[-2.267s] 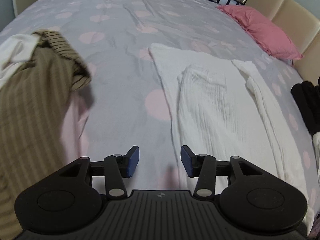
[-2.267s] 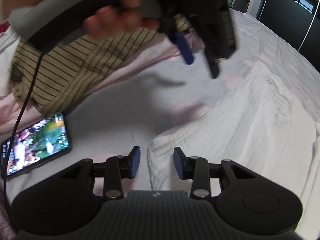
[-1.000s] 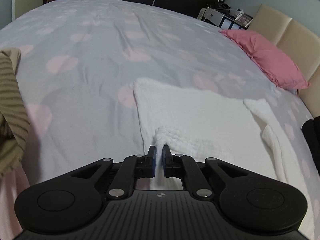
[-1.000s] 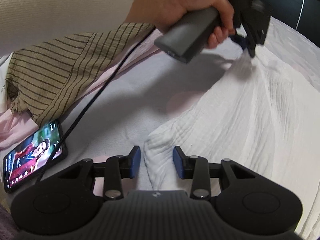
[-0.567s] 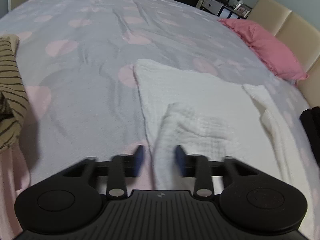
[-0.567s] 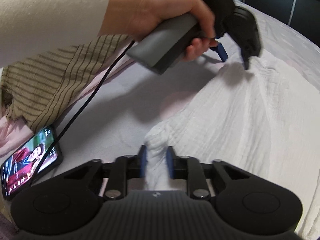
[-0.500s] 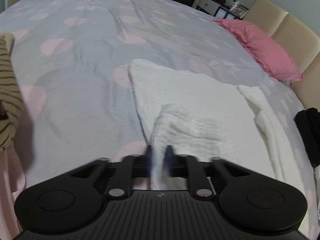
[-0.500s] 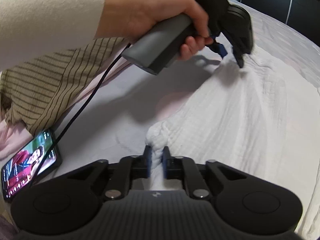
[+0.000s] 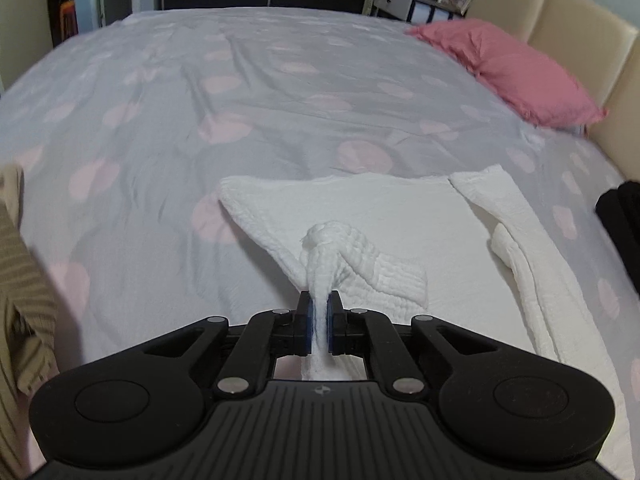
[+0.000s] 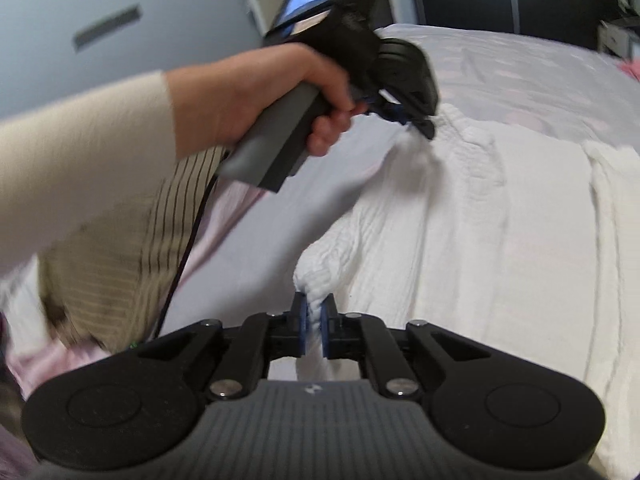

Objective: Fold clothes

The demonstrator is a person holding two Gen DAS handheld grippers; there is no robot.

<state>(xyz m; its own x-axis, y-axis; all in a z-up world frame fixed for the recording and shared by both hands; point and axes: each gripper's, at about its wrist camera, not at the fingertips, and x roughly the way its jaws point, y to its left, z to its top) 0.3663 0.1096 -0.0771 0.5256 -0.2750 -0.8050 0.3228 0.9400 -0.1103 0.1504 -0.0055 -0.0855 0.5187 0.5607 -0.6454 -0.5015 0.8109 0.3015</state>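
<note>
Bed (image 9: 280,92) with grey cover, pink dots, fills room view. White garment (image 9: 400,220) lies spread on near right part of bed, one edge lifted. Pink pillow (image 9: 516,68) at far right, by beige headboard (image 9: 560,24). Striped beige garment (image 10: 132,240) heaped at left; black cloth (image 9: 620,208) at right edge. Left hand-held gripper (image 9: 319,320) pressed together, pinching bunched fold of white garment. Right hand-held gripper (image 10: 314,328) also pressed together on garment edge. Person's hand (image 10: 280,92) holds left tool.
</note>
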